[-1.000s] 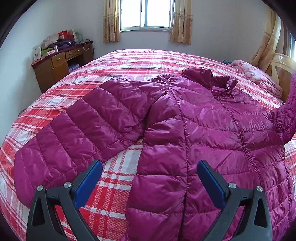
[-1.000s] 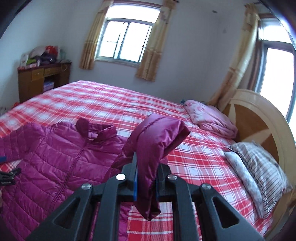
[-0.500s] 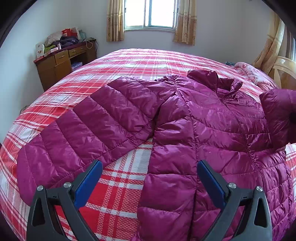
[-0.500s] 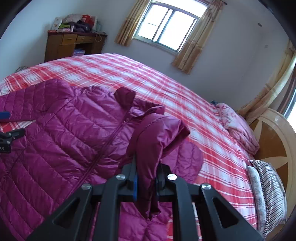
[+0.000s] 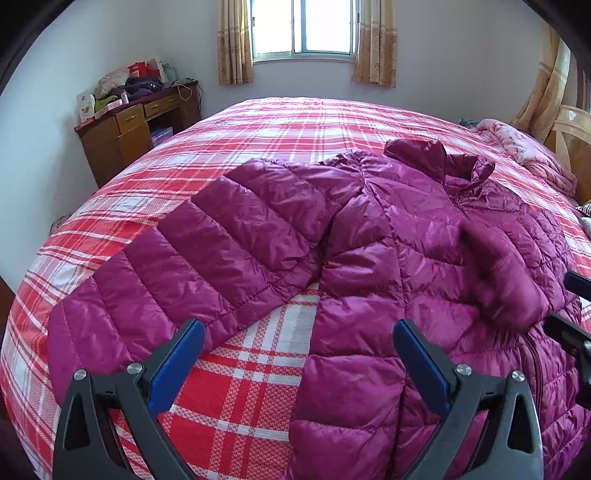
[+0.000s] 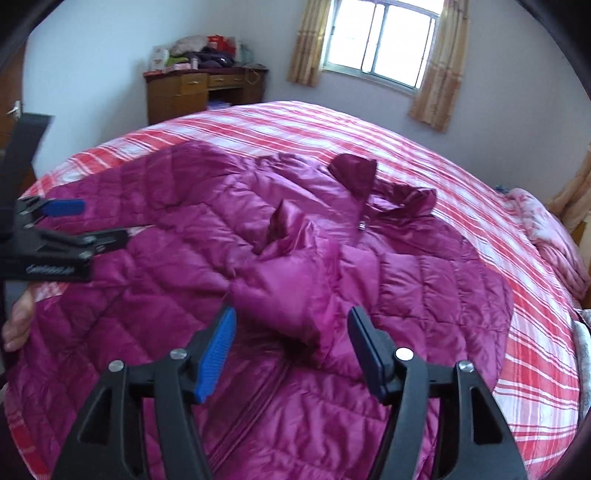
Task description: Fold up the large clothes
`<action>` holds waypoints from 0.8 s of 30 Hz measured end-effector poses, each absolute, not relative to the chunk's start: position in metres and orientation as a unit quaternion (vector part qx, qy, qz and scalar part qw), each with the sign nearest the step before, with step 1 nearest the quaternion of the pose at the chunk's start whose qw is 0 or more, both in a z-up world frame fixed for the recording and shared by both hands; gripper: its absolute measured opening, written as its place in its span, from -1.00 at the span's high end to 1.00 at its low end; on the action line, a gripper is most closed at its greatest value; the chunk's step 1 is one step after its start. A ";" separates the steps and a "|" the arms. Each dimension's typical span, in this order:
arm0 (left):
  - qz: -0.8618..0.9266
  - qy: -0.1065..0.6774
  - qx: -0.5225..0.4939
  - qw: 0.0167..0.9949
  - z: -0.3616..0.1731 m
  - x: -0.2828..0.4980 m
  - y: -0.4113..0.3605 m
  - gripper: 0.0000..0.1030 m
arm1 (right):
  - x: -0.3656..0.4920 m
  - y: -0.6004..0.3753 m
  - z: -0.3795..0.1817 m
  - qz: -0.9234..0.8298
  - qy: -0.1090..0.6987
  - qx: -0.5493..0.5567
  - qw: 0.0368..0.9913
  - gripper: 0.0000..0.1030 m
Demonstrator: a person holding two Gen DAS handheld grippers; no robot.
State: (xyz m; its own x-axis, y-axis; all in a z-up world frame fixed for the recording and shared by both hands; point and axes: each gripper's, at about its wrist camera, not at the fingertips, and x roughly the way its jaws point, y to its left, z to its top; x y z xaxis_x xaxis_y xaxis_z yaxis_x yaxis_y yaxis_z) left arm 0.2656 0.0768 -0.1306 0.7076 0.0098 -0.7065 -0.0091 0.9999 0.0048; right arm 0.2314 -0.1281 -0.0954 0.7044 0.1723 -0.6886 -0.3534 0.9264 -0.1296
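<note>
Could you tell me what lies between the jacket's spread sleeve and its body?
In the left wrist view, bare plaid bedspread between sleeve and jacket body.

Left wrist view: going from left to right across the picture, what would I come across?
Wooden desk → outstretched jacket sleeve → window → jacket collar → folded-over sleeve → pink blanket, with the open left tongs at the bottom edge.
</note>
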 end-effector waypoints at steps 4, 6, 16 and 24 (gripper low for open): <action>0.008 0.373 -0.005 0.928 -0.120 0.272 0.072 -0.98 | 0.241 -0.176 -0.073 0.093 0.340 -0.036 0.935 -0.28; 0.002 0.368 -0.002 0.930 -0.112 0.276 0.061 -0.98 | 0.259 -0.197 -0.073 0.055 0.345 -0.006 0.937 -0.19; -0.018 0.341 0.039 0.939 -0.098 0.297 -0.004 -0.98 | 0.280 -0.147 -0.139 0.104 0.425 -0.051 0.898 -0.14; 0.006 0.369 0.062 0.927 -0.121 0.312 -0.015 -0.98 | 0.263 -0.175 -0.129 0.136 0.413 -0.040 0.900 -0.10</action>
